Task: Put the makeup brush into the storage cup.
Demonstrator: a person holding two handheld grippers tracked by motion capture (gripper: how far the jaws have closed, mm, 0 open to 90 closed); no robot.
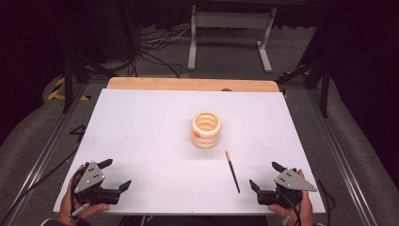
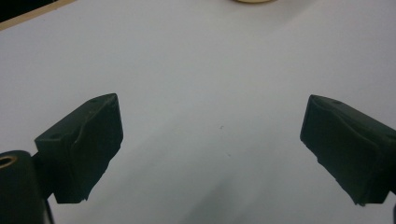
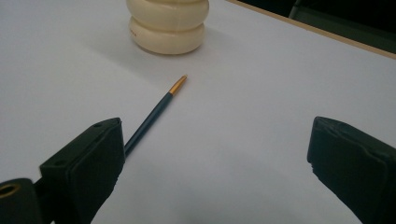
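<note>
A cream ribbed holder (image 1: 206, 130) is standing upright near the middle of the white table (image 1: 141, 141), its round mouth facing up. From the high view its inside is showing pale ringed walls and nothing lying in it that can be made out; the bottom is not clearly visible. A small orange mark is sitting on its outer wall at the lower left. In the right gripper view the holder (image 3: 168, 25) is rising at the top of the frame, cut off above its lower bulges.

A dark pen (image 1: 232, 171) with a gold tip is lying flat on the table, outside the holder, on the near right side of it, with its gold tip pointing toward the holder and a gap between the two. In the right gripper view the pen (image 3: 156, 111) is running from beside the left jaw up toward the holder, its near end hidden behind that jaw.

The right hand-held gripper (image 1: 264, 176) is resting at the near right edge of the table, just right of the pen, jaws spread wide with only bare table between them. The left hand-held gripper (image 1: 113, 173) is sitting at the near left corner, well apart from both things, jaws likewise spread and pinching nothing.
</note>
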